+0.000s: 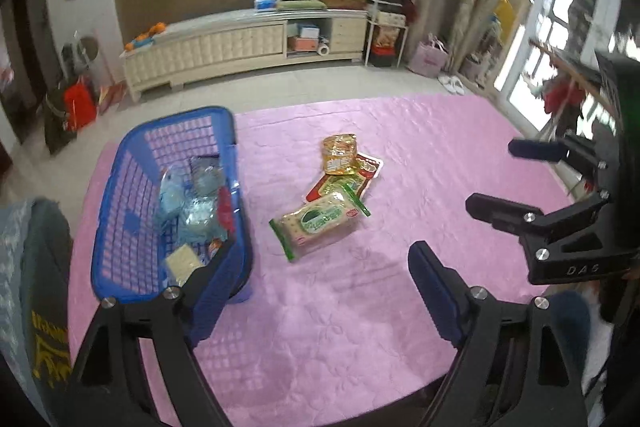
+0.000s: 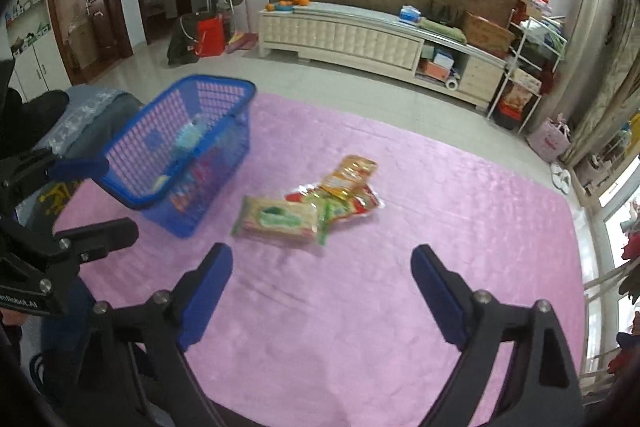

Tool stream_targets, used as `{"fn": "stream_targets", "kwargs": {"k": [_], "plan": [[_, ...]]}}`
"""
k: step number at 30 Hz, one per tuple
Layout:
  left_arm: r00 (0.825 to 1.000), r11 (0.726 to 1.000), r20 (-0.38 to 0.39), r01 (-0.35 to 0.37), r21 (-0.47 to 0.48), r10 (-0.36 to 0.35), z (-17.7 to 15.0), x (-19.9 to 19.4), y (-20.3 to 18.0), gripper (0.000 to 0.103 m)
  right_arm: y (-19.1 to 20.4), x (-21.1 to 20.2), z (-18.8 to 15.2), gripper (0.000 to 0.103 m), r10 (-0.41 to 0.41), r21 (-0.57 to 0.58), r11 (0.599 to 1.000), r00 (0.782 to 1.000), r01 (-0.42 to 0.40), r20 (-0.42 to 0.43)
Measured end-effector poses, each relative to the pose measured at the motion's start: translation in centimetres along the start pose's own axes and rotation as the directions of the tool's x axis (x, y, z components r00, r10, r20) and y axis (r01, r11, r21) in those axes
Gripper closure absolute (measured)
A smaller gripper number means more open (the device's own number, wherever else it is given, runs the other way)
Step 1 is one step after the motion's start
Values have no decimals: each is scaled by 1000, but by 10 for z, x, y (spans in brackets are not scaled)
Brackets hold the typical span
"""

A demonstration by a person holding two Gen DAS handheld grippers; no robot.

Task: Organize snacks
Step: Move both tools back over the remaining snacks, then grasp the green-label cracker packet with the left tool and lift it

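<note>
A blue plastic basket (image 1: pixel 120 267) stands on the pink cloth at the left and holds several snack packets (image 1: pixel 192 211). It also shows in the right wrist view (image 2: pixel 132 201). Three packets lie in a pile mid-cloth: a green cracker pack (image 1: pixel 316 223) (image 2: pixel 276 221), a red and green pack (image 1: pixel 368 167) (image 2: pixel 360 207) and a yellow pack (image 1: pixel 340 155) (image 2: pixel 348 171). My left gripper (image 1: pixel 320 283) is open and empty, near the basket's near corner. My right gripper (image 2: pixel 322 279) is open and empty, short of the pile. It also shows in the left wrist view (image 1: pixel 500 179).
The pink cloth (image 1: pixel 360 327) covers the table. Beyond it are a tiled floor, a long cream cabinet (image 1: pixel 240 43), a white rack (image 1: pixel 384 19) and a window at the right. A grey sleeve (image 1: pixel 36 267) is at the left edge.
</note>
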State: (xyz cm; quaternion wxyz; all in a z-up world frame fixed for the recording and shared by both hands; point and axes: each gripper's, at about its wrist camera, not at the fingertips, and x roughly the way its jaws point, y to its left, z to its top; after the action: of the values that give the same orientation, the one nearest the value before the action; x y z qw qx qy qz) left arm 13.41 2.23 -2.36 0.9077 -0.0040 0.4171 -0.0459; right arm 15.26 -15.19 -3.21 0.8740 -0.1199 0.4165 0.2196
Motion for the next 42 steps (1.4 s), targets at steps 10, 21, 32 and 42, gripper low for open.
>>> {"fn": "stream_targets", "kwargs": {"k": [10, 21, 32, 42], "plan": [[996, 986, -86, -1, 166, 16, -1, 66, -36, 20, -47, 36, -29, 0, -32, 36, 999, 999, 33, -28], [979, 981, -202, 8, 196, 33, -5, 166, -36, 20, -77, 118, -50, 0, -67, 89, 993, 994, 75, -91], [968, 987, -250, 1, 160, 39, 18, 232, -4, 20, -93, 157, -50, 0, -47, 57, 997, 996, 51, -81], [953, 982, -301, 79, 173, -24, 27, 259, -9, 18, -110, 166, -56, 0, 12, 118, 993, 996, -1, -93]]}}
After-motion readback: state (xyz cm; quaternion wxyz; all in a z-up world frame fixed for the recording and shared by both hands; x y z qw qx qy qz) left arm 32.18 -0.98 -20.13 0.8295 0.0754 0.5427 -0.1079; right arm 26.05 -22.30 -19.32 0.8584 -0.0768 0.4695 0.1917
